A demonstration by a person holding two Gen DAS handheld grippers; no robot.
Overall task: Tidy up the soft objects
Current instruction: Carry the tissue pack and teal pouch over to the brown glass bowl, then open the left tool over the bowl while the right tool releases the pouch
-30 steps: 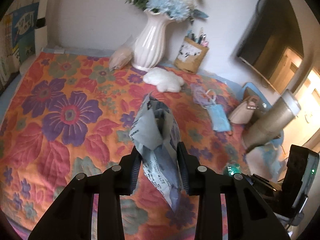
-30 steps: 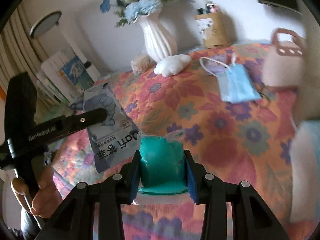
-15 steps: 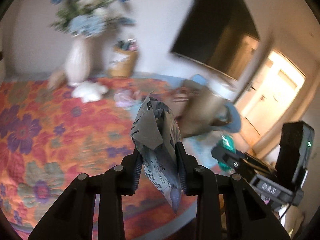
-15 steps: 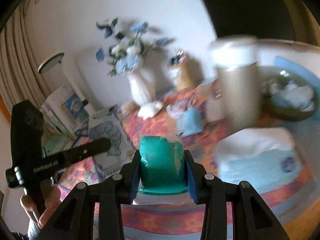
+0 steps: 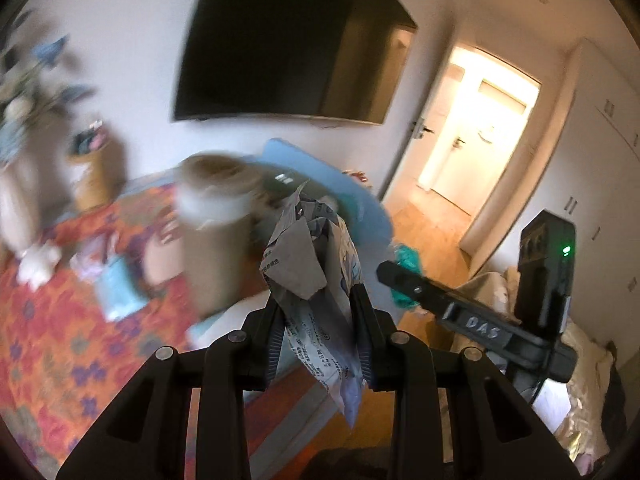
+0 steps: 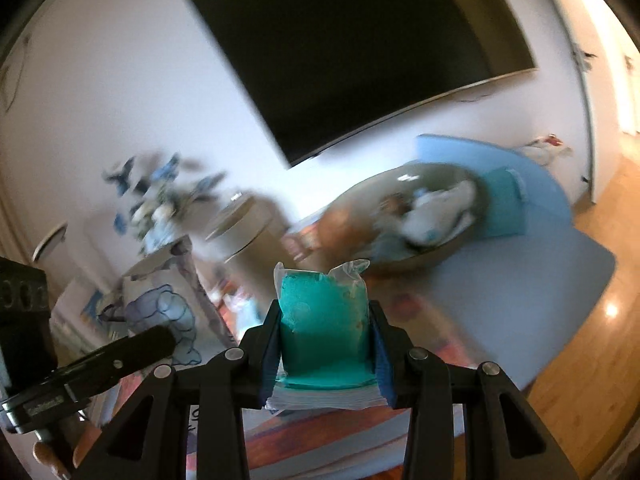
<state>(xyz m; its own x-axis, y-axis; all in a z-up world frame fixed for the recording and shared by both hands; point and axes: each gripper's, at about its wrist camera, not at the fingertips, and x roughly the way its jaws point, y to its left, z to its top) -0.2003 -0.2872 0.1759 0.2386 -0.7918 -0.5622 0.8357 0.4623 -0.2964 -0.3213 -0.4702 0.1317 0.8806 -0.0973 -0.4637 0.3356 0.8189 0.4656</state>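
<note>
Left gripper [image 5: 318, 328] pinches a crumpled grey packet [image 5: 316, 280], right gripper [image 6: 325, 344] a teal pack [image 6: 324, 320]; both best released low inside the bowl [image 6: 420, 256].

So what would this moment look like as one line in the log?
left claw: shut on grey printed packet | right claw: shut on teal tissue pack | both held off the table | view: blurred | bowl ahead

We see bright daylight coming from the open doorway [image 5: 478, 128], which is overexposed, and a small glare spot on the wooden floor [image 6: 611, 309]. The flowers [image 6: 160, 196] and the floral cloth [image 5: 60, 320] are smeared by strong motion blur, while both grippers stay sharp. Fisheye distortion bends the television [image 6: 360, 48], and the corners are dark
</note>
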